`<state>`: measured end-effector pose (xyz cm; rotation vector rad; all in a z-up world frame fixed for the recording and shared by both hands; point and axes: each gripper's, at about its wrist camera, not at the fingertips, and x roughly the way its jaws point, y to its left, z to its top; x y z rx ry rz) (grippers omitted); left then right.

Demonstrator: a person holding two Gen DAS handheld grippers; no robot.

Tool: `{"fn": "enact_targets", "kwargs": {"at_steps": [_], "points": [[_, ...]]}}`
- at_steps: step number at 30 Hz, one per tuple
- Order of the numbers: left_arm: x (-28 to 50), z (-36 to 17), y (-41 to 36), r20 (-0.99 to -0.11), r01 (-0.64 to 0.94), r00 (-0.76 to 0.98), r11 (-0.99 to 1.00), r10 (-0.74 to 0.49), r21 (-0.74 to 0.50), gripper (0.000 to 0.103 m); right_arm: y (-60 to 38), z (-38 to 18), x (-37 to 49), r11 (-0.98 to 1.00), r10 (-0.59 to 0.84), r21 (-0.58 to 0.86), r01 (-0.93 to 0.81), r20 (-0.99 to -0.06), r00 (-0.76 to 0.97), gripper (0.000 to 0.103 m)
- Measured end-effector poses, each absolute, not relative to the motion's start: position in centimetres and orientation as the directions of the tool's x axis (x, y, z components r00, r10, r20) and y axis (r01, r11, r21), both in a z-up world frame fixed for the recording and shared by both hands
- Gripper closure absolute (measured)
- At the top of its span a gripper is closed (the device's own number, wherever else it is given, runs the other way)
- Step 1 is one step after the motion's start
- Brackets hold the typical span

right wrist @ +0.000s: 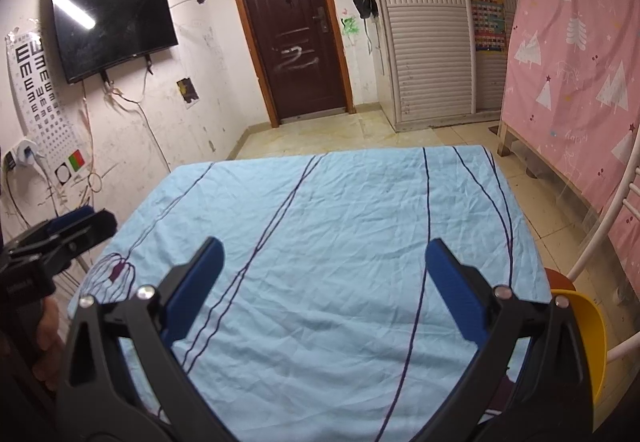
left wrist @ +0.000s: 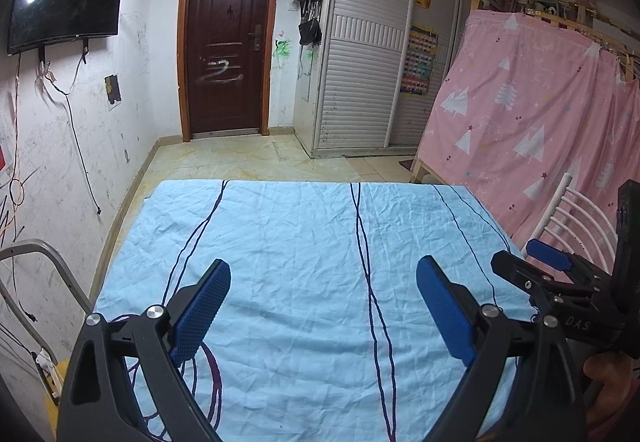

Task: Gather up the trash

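A table under a light blue cloth [left wrist: 304, 242] with dark curved lines fills the lower half of both views. No trash shows on it in either view. My left gripper [left wrist: 323, 270] hovers over the near part of the cloth, open, with nothing between its blue pads [left wrist: 200, 306]. My right gripper [right wrist: 324, 246] is also open and empty above the cloth [right wrist: 332, 210]. Each gripper appears at the edge of the other's view: the right gripper [left wrist: 524, 262] at the right, the left gripper [right wrist: 76, 220] at the left, each held by a hand.
A white chair back [left wrist: 576, 218] and pink patterned fabric [left wrist: 520, 114] stand right of the table. A yellow plastic object [right wrist: 584, 330] sits at the table's right corner. A grey metal frame [left wrist: 40, 254] stands at the left. Tiled floor, a brown door [left wrist: 230, 42] and a wall TV [right wrist: 112, 26] lie beyond.
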<state>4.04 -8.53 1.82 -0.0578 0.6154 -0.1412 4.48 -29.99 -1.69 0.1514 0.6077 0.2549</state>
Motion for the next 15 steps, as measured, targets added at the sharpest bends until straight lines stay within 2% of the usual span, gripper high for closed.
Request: {"fn": "enact_targets", "kwargs": {"at_steps": [15], "points": [[4.42, 1.42, -8.62, -0.581, 0.102, 0.802, 0.99, -0.14, -0.097, 0.017, -29.92, -1.86, 4.55, 0.958, 0.279, 0.214, -0.191, -0.546, 0.79, 0.006]]}}
